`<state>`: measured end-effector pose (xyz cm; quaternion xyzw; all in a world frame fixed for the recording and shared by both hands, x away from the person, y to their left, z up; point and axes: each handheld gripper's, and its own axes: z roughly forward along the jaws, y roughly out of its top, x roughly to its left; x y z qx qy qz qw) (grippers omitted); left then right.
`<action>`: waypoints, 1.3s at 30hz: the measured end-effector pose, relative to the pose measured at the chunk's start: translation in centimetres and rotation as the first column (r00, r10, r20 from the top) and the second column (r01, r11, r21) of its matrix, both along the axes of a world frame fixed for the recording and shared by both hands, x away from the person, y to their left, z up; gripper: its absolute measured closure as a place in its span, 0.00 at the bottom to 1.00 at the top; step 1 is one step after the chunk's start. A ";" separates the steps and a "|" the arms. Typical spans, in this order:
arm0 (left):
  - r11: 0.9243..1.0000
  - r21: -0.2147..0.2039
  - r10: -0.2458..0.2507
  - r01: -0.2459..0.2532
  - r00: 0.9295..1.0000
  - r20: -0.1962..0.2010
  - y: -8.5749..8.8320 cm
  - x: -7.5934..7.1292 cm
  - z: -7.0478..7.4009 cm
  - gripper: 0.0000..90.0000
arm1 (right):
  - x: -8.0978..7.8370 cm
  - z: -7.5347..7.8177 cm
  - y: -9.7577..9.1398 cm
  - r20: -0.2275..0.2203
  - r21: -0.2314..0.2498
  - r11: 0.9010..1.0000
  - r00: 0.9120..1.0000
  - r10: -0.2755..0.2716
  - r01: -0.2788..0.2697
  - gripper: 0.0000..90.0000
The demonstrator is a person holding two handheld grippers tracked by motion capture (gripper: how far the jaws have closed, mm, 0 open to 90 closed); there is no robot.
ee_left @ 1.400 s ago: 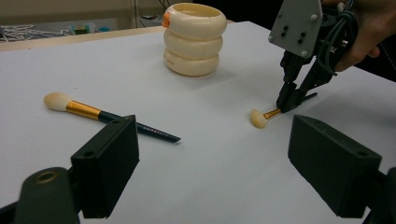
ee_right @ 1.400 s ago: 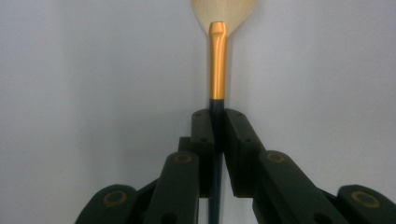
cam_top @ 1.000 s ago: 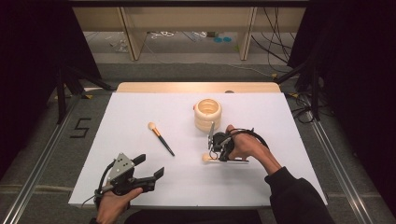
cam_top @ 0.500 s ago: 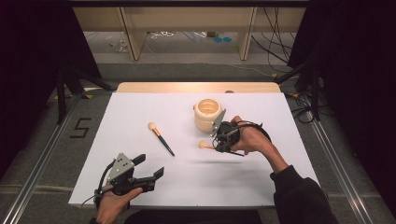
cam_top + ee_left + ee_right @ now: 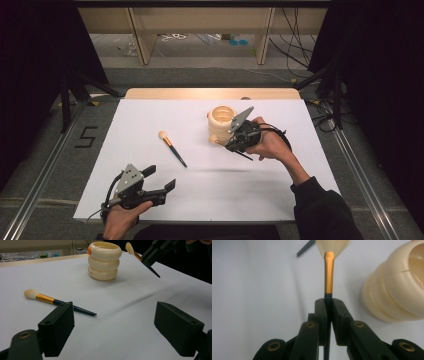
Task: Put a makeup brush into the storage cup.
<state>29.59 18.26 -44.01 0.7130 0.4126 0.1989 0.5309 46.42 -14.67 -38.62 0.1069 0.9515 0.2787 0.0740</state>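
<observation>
Right gripper clamps a makeup brush by its handle, bristles pointing forward; ribbed cream holder just beyond, touching distance. Left gripper wide, empty, far off.

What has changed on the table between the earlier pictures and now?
The right gripper, jaws shut on a brush, carried it up the table to the cream holder. The left gripper kept its place, jaws open. The second brush and the holder stayed put.
</observation>
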 end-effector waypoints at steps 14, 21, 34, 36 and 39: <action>1.000 0.012 -0.005 0.005 1.000 0.008 0.1 0.0 0.0 0.18 | 0.7 0.5 -0.7 0.001 0.156 0.987 0.999 -0.035 0.034 0.92; 1.000 0.017 -0.003 0.003 1.000 0.002 0.1 0.0 0.0 0.18 | 1.2 0.9 -0.9 -0.010 0.277 0.959 0.998 -0.059 0.059 0.92; 1.000 0.016 -0.003 0.003 1.000 0.004 0.1 0.1 0.0 0.18 | 2.3 1.4 -1.6 -0.017 0.445 0.885 0.989 -0.144 0.137 0.92; 1.000 0.000 0.009 -0.009 1.000 -0.006 0.1 0.0 0.0 0.18 | 2.5 1.4 -1.6 -0.020 0.467 0.872 0.987 -0.157 0.148 0.92; 1.000 0.001 0.011 -0.011 1.000 -0.006 0.1 0.1 -0.1 0.18 | 2.8 1.6 -1.6 -0.020 0.503 0.848 0.984 -0.179 0.165 0.92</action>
